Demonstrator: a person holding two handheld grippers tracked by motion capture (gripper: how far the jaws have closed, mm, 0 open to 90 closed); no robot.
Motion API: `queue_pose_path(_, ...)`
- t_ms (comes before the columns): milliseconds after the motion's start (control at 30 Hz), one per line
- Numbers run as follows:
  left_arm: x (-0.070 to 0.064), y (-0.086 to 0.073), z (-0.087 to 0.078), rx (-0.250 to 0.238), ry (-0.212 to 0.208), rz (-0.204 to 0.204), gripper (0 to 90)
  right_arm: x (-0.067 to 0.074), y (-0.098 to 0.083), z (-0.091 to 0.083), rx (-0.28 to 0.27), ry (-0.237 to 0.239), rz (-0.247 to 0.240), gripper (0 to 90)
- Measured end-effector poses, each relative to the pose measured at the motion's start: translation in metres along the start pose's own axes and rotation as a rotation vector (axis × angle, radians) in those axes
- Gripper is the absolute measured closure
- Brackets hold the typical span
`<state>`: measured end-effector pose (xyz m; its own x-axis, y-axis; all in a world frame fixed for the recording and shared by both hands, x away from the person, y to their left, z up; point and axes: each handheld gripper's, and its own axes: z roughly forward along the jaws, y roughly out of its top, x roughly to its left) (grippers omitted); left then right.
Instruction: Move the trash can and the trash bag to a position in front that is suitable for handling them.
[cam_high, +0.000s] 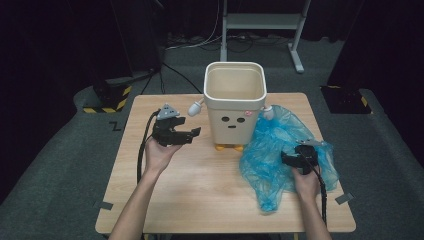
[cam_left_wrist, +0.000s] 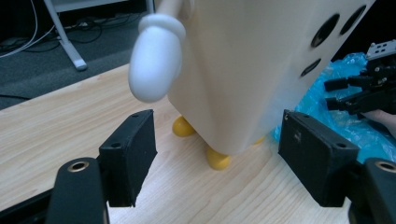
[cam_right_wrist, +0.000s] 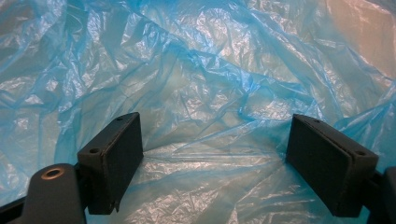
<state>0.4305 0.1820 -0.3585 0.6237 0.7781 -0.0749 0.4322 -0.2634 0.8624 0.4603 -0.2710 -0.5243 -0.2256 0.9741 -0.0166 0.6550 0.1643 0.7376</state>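
Right gripper (cam_high: 292, 159): jaws spread wide over blue bag (cam_high: 270, 145), poised for pinching | left gripper (cam_high: 186, 135): jaws wide, nothing held, aimed at bin (cam_high: 234, 102).

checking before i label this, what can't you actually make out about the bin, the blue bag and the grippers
- Bin: its floor is hidden by its own walls in the high view; its rim is cut off by the left gripper view's top edge.
- Blue bag: its opening is lost in the crumpled folds.
- Right gripper: whether its open jaws touch the bag is unclear in the right gripper view.
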Motion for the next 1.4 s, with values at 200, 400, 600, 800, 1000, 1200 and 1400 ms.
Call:
queue_pose_path(200, 0.002, 0.011, -0.004, -0.001, -0.014, 0.004, 27.5, 0.000, 0.000, 0.000, 0.000, 0.000, 0.000, 18.5)
queue_pose_path(400, 0.001, 0.022, -0.010, -0.022, -0.008, 0.021, 28.0, 0.000, 0.000, 0.000, 0.000, 0.001, 0.000, 18.6)
queue_pose_path(600, 0.004, 0.029, -0.014, -0.035, -0.001, 0.012, 27.2, 0.000, 0.000, 0.000, 0.000, 0.000, 0.000, 18.6)
queue_pose_path(800, 0.008, 0.037, -0.020, -0.061, -0.001, -0.001, 26.6, 0.000, 0.000, 0.000, 0.000, 0.000, 0.000, 18.6)
queue_pose_path(1000, 0.010, 0.044, -0.022, -0.066, -0.010, 0.002, 27.9, 0.000, 0.000, 0.000, 0.000, 0.000, 0.000, 18.6)
queue_pose_path(1200, 0.009, 0.052, -0.025, -0.075, -0.010, 0.008, 28.0, 0.000, 0.000, 0.000, 0.000, 0.001, 0.001, 18.6)
queue_pose_path(1400, 0.013, 0.058, -0.027, -0.097, -0.028, -0.009, 28.4, 0.000, 0.000, 0.000, 0.000, 0.000, 0.001, 18.6)
